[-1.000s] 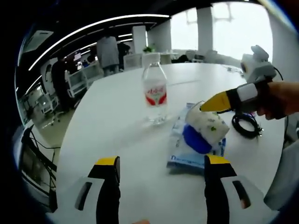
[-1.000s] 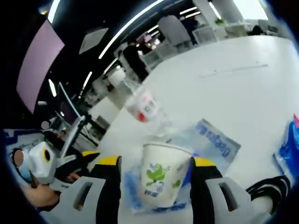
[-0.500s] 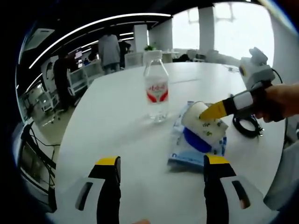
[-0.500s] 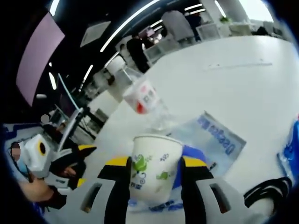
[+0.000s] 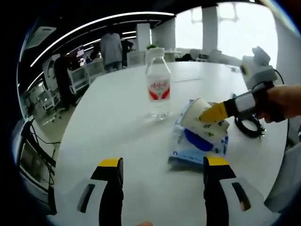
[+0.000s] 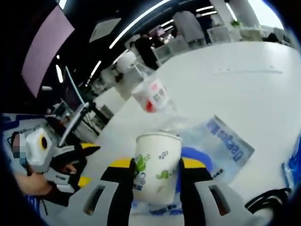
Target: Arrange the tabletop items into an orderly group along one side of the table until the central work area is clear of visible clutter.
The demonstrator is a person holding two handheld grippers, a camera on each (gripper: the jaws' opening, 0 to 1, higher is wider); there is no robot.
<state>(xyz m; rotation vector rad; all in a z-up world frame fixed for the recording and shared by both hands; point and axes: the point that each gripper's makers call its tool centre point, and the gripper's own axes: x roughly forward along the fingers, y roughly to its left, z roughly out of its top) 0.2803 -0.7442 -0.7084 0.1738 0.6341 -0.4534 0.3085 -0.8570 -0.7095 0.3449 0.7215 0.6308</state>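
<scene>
In the left gripper view, the left gripper (image 5: 160, 172) hovers with jaws wide apart and nothing between them, over the table (image 5: 108, 122); beyond stands the water bottle (image 5: 157, 89); right of it, the right gripper (image 6: 156, 176) clamps the paper cup (image 6: 156, 162) above the blue packet (image 5: 197, 150); the black cable (image 5: 248, 126) lies near the table's right edge.

Curved ceiling light strips (image 5: 94, 26) arc at eleven o'clock; bright windows (image 5: 235, 28) glow at one o'clock, white pillars (image 5: 143, 37) and office desks (image 5: 84, 77) between.
</scene>
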